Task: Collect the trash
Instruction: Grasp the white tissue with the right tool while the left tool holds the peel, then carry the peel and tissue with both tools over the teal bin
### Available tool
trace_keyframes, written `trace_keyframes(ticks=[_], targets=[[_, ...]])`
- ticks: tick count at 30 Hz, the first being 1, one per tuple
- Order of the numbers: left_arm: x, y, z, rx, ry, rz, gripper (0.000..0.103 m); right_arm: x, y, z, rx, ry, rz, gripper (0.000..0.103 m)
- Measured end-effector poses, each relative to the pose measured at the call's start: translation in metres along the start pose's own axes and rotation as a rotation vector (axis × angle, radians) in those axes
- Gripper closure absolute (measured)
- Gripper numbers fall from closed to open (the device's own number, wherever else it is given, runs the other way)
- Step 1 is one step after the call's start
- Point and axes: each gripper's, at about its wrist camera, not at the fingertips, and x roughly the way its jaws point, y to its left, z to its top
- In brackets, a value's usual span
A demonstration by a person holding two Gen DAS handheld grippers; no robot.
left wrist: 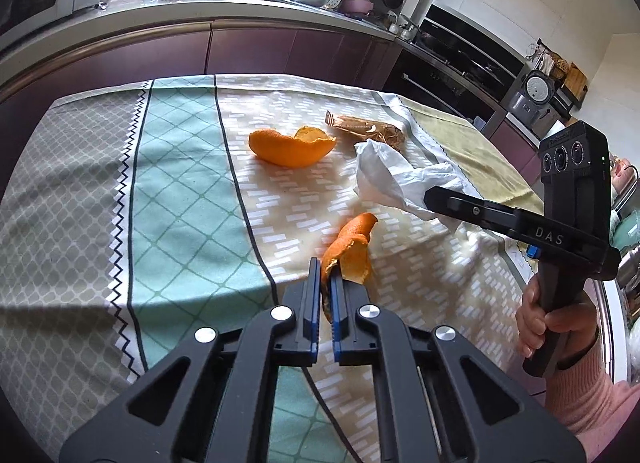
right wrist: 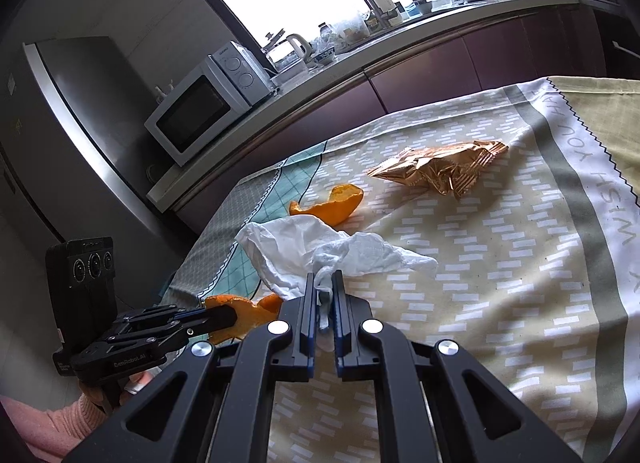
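Note:
My left gripper [left wrist: 326, 269] is shut on a curled strip of orange peel [left wrist: 352, 249] that rests on the patterned tablecloth [left wrist: 180, 183]. The same gripper [right wrist: 224, 317] shows at the lower left of the right wrist view, clamped on that peel [right wrist: 240, 313]. My right gripper [right wrist: 325, 283] is shut on a crumpled white tissue [right wrist: 320, 253]; in the left wrist view its fingers [left wrist: 440, 199] pinch the tissue [left wrist: 392, 175]. A larger orange peel [left wrist: 290, 147] and a gold foil wrapper [left wrist: 368, 129] lie farther back on the cloth, untouched.
A kitchen counter [left wrist: 240, 7] with a microwave [right wrist: 208, 103], kettle and dishes runs behind the table. An oven [left wrist: 460, 51] and a rice cooker [left wrist: 534, 97] stand at the right. A fridge [right wrist: 60, 103] is at the left. A hand [left wrist: 540, 323] in a pink sleeve holds the right gripper's handle.

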Motion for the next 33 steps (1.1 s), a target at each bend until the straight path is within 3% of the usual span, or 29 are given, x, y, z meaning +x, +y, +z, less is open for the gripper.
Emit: trace_keyframes(ticks=[5, 15, 33], targets=[[-0.035, 0.010, -0.002, -0.015, -0.056, 0.019, 0.098, -0.004, 0.022, 0.000, -0.048, -0.007, 0.030, 0.097], [-0.102, 0.033, -0.017, -0.026, -0.142, 0.138, 0.098, 0.005, 0.076, -0.002, -0.142, 0.003, 0.115, 0.097], [-0.192, 0.092, -0.057, -0.127, -0.255, 0.310, 0.098, 0.048, 0.170, -0.014, -0.267, 0.093, 0.250, 0.097]])
